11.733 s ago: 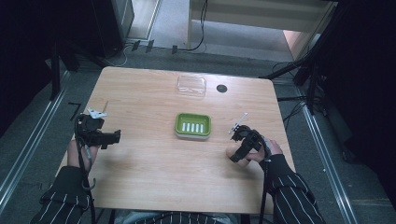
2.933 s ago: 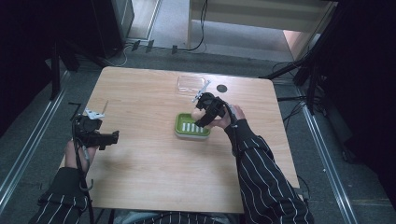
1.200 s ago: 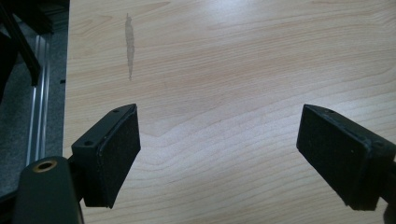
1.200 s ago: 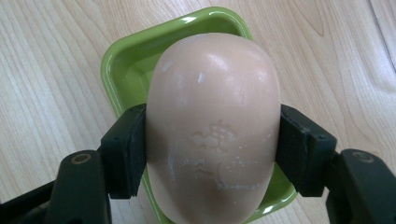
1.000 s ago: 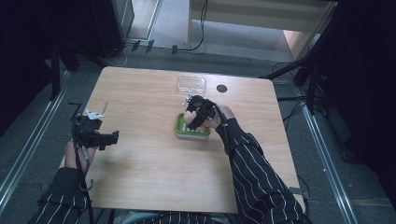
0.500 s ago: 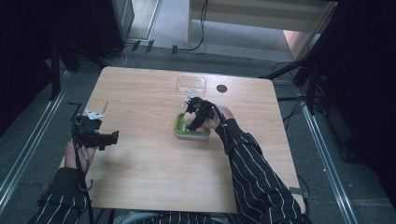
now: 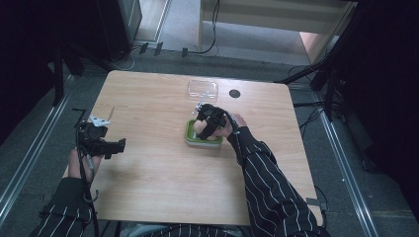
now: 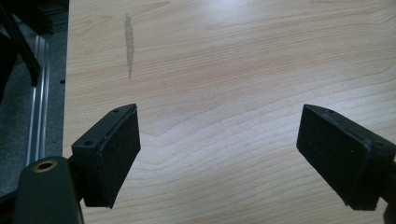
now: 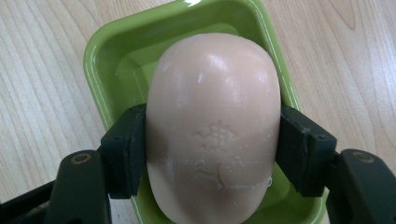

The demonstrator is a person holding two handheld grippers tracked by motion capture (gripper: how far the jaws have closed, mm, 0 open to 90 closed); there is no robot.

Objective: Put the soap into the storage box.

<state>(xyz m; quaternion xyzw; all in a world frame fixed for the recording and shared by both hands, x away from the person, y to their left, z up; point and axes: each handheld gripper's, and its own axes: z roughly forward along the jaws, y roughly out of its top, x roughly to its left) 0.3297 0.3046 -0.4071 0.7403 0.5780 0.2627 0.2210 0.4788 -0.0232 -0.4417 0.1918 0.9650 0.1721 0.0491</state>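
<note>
My right gripper [image 9: 212,140] is shut on a pale pink bar of soap [image 9: 215,121], its two pads pressing the bar's long sides. The soap hangs over a green soap dish [image 9: 116,42], low inside its rim; whether it touches the bottom I cannot tell. In the high view the right gripper [image 7: 207,123] sits over the dish [image 7: 197,141] near the table's middle, and a bit of soap [image 7: 198,127] shows under it. My left gripper [image 7: 118,145] stands open near the table's left edge, its jaws wide apart over bare wood [image 8: 219,158].
A clear plastic lid or box [image 7: 202,89] lies just beyond the dish, and a small black round spot [image 7: 234,93] to its right. The wooden table [image 7: 163,187] has dark floor, rails and cables around it.
Long ago the right hand rested at the table's right side; it has since come over the dish. Within the last second it has barely shifted. The left hand has kept still.
</note>
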